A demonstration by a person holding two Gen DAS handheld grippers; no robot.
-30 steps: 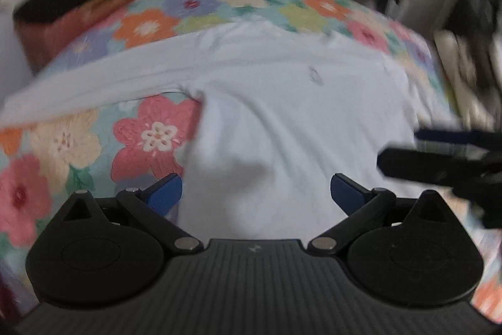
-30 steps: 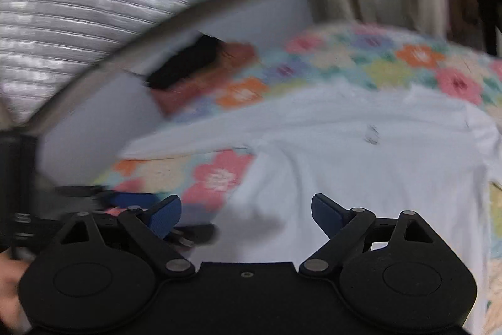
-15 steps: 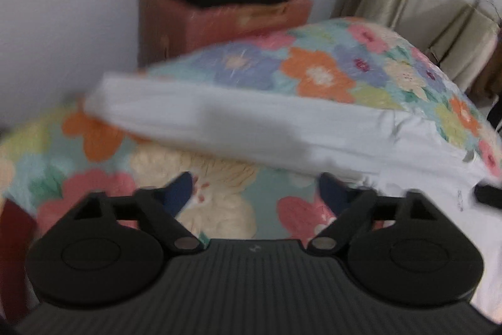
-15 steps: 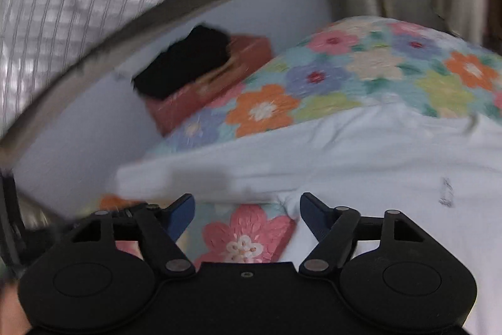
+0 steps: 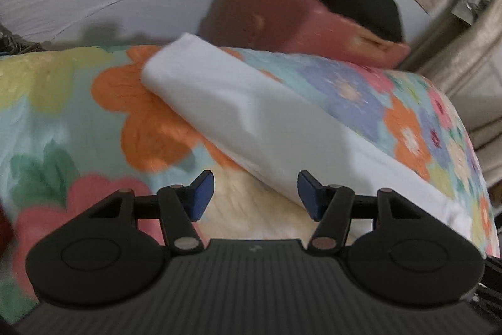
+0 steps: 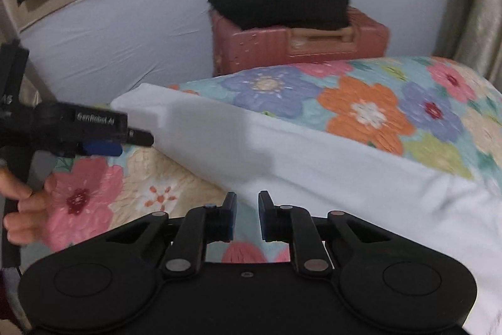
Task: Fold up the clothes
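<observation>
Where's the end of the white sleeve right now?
The white garment's long sleeve lies stretched across the floral quilt, its end at left in the right wrist view, just ahead of the left tongs, before the red suitcase.

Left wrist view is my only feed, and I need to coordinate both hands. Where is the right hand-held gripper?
Observer: The right hand-held gripper is at the near edge of the white shirt's sleeve, partway along it.
Operator: Has it gripped the cloth?
Observer: Its jaws have just been closing and now leave a narrow gap. I see no cloth pinched between them.
Operator: How does my left one look from there?
Observer: The left hand-held gripper has its tips beside the cuff end of the sleeve, with no clear contact. Its jaws have just been closing too, but they stand open.
</observation>
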